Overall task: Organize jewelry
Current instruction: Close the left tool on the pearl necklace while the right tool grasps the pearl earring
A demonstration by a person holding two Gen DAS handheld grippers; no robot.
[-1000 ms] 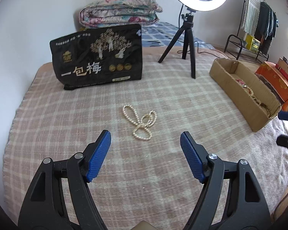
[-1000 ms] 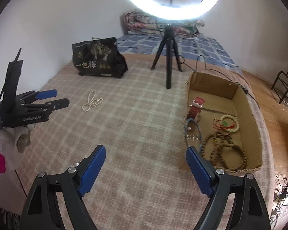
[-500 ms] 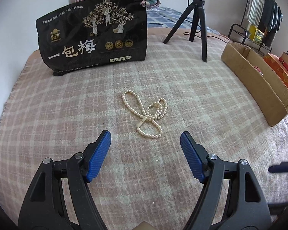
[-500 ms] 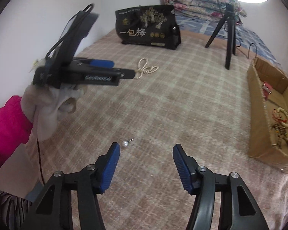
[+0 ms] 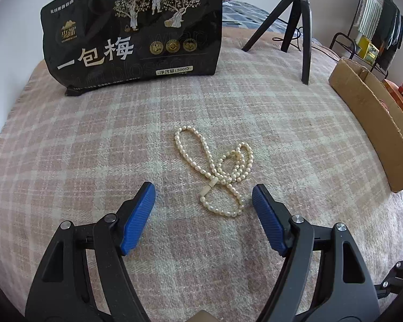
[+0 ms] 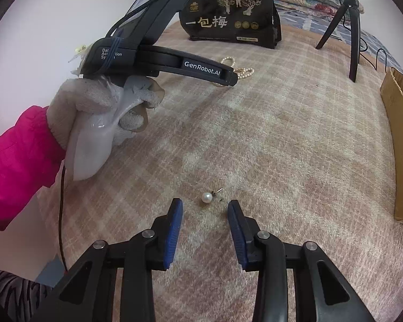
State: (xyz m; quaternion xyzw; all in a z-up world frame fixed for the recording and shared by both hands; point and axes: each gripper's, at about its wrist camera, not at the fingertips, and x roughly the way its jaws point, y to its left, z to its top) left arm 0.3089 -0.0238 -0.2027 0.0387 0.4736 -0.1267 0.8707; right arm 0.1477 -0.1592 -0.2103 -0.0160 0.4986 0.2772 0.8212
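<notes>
A cream pearl necklace point(image 5: 217, 171) lies looped on the plaid blanket point(image 5: 94, 145). My left gripper point(image 5: 204, 196) is open, its blue pads on either side of the necklace's near end, just above the blanket. The necklace also shows in the right wrist view point(image 6: 239, 71), partly hidden behind the left gripper's body. A single pearl earring point(image 6: 207, 196) with a small pin lies on the blanket. My right gripper point(image 6: 204, 208) is open, partly narrowed, with the earring just ahead of its fingertips. The cardboard box point(image 5: 373, 115) stands at the right.
A black snack bag point(image 5: 131, 32) stands at the back. A black tripod point(image 5: 295, 18) with a ring light stands behind the necklace. A clothes rack point(image 5: 376, 26) is at far right. The wall runs along the left edge of the bed.
Both grippers have moved forward and down. The left one closed in on the necklace. The right one swung left to the earring and narrowed its jaws.
</notes>
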